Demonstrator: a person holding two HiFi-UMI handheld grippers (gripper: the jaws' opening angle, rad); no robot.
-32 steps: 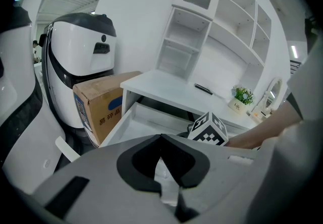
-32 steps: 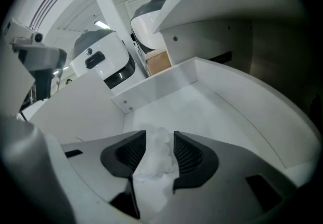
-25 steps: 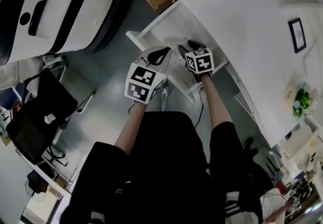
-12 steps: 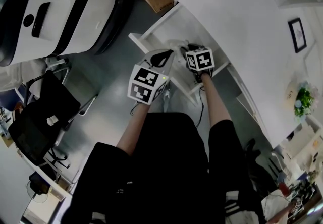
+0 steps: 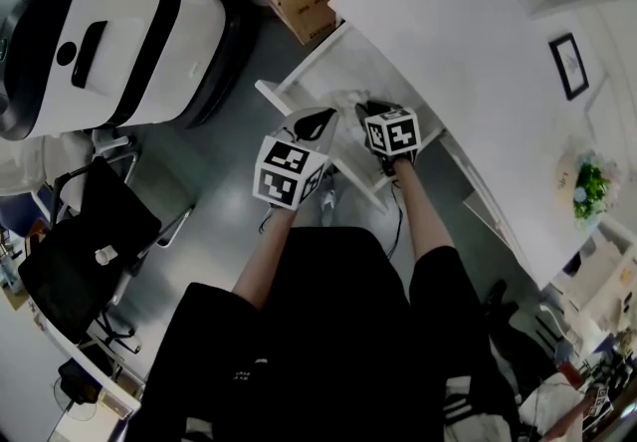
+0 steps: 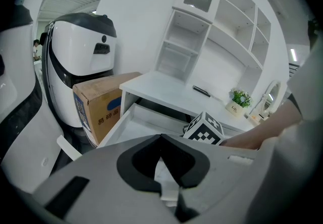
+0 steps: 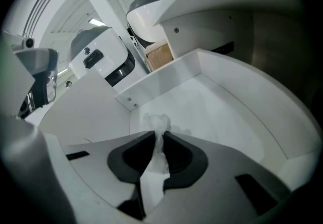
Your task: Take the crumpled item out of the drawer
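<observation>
Desk (image 5: 448,22) unchanged; drawer (image 5: 299,77) under it stands pulled out, as it did a second ago.

Change: right gripper (image 7: 157,140) was gaping a second ago. Its jaws are now closing, nearly together, with the wad (image 7: 156,121) pinched between the pads. I read this as the grab being made; the lift out is not yet begun.

Wad sits on the drawer floor near the left corner, its top poking above the jaw tips.

Left gripper (image 6: 161,137) hovers at the drawer's front edge, just beside the right one. Its jaws are clenched tip to tip, and I make out nothing held.
</observation>
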